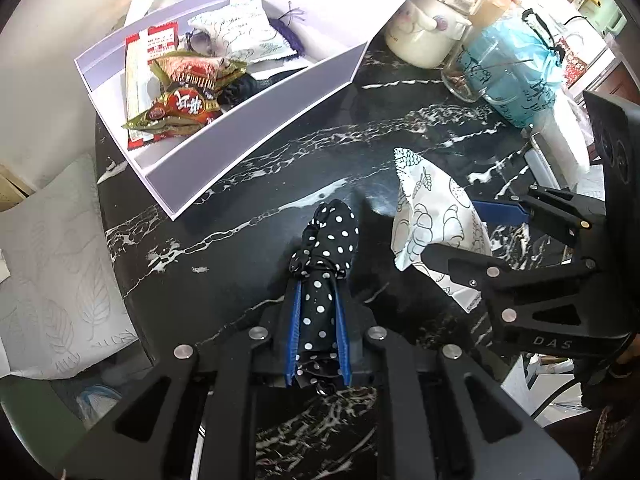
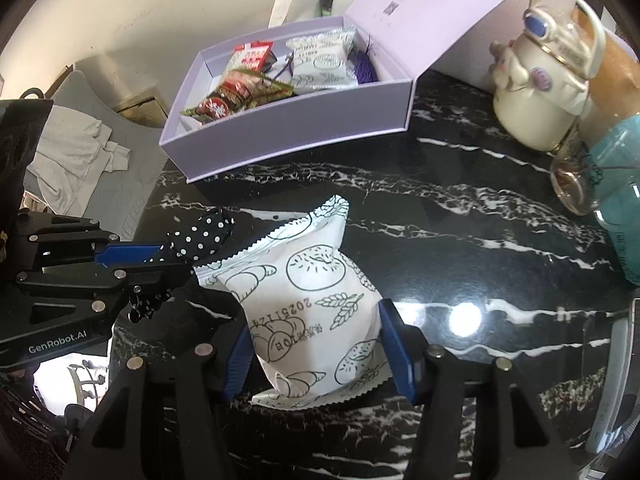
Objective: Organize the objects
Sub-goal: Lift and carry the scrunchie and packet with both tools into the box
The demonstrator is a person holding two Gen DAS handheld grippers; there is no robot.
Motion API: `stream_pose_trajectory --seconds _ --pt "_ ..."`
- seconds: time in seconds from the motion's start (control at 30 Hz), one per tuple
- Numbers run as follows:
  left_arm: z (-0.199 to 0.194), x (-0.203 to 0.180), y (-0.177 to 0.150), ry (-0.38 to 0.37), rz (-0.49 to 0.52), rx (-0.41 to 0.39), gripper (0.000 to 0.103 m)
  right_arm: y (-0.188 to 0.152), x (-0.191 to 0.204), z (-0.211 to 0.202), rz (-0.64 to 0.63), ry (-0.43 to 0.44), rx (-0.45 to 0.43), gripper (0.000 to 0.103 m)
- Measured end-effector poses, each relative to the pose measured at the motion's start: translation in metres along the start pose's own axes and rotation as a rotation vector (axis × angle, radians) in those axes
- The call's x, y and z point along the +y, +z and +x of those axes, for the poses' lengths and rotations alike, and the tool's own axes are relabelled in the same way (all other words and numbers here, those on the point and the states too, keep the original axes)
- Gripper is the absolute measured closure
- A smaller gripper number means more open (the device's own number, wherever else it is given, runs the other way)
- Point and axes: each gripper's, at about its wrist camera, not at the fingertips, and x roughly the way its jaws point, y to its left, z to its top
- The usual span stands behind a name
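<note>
My left gripper (image 1: 318, 300) is shut on a black polka-dot scrunchie (image 1: 328, 240), held over the black marble table (image 1: 248, 200). The scrunchie also shows in the right wrist view (image 2: 200, 236), in the left gripper (image 2: 168, 260). My right gripper (image 2: 314, 320) is shut on a white bread packet (image 2: 312, 304) with line drawings; the packet also shows in the left wrist view (image 1: 432, 208), with the right gripper (image 1: 460, 232) on it. An open lilac box (image 1: 256, 120) (image 2: 288, 136) holds several snack packets (image 1: 180, 92) (image 2: 236, 96).
A cream figurine jar (image 1: 424, 28) (image 2: 540, 96), a glass (image 1: 464, 72) (image 2: 572, 184) and a blue bag in a glass jar (image 1: 512, 72) (image 2: 624, 216) stand at the table's right. A grey leaf-print cushion (image 1: 52, 264) lies past the left edge.
</note>
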Motion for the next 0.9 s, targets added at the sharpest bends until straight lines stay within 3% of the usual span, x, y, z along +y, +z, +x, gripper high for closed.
stream_pose_trajectory --seconds 0.57,0.9 --pt "-0.083 -0.018 0.028 0.028 0.026 -0.104 0.088 0.026 0.007 -0.071 -0.019 0.001 -0.098 0.045" --pt "-0.110 -0.002 0.055 0.050 0.027 -0.139 0.088 0.055 0.014 -0.081 -0.035 0.008 -0.130 0.045"
